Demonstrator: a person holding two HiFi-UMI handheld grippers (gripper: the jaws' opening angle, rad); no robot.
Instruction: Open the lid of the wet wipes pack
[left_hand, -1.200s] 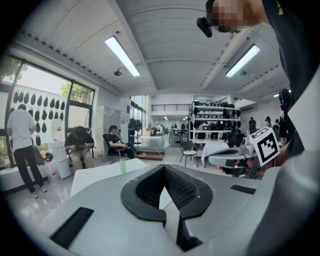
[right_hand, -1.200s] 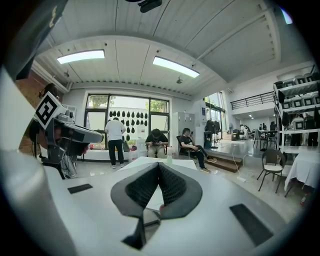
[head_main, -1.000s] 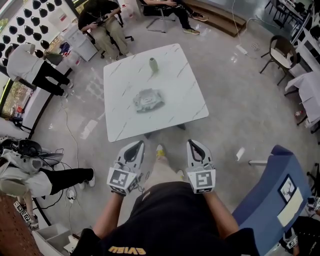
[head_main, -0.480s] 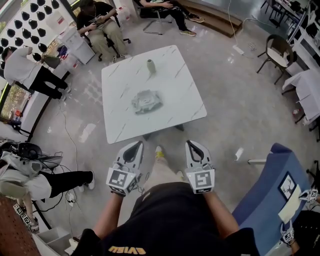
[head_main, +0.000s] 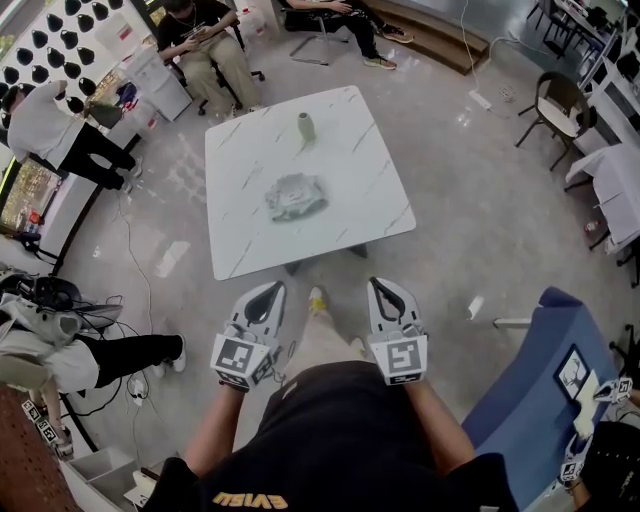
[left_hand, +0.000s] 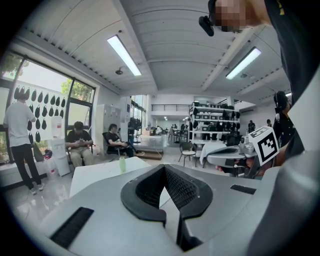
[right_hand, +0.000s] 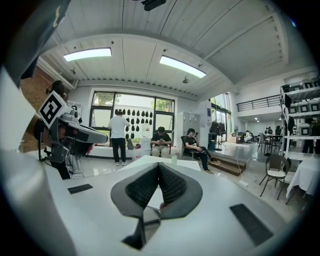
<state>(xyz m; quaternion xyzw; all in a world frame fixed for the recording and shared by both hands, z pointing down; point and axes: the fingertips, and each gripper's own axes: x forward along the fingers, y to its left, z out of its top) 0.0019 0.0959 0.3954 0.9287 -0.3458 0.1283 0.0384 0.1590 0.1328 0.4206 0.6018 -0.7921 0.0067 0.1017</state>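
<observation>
The wet wipes pack (head_main: 296, 198) lies flat near the middle of the white marble table (head_main: 250, 250), a crinkled grey-white packet. My left gripper (head_main: 270, 291) and right gripper (head_main: 382, 286) hang side by side off the table's near edge, above the floor, both shut with nothing in them. In the left gripper view the jaw tips (left_hand: 163, 169) meet, with the table (left_hand: 95, 175) ahead. The right gripper view shows its tips (right_hand: 158, 166) closed too, and the table (right_hand: 145, 161) lies beyond them. The pack does not show in either gripper view.
A small pale green bottle (head_main: 306, 128) stands at the table's far side, also seen as bottle (left_hand: 122, 164) and bottle (right_hand: 174, 160). People sit and stand to the far left (head_main: 60, 130). A blue chair (head_main: 545, 385) is at my right, another chair (head_main: 556, 108) farther off.
Both grippers stay shut and have crept slightly toward the table. The view has shifted a little; the pack has not moved.
</observation>
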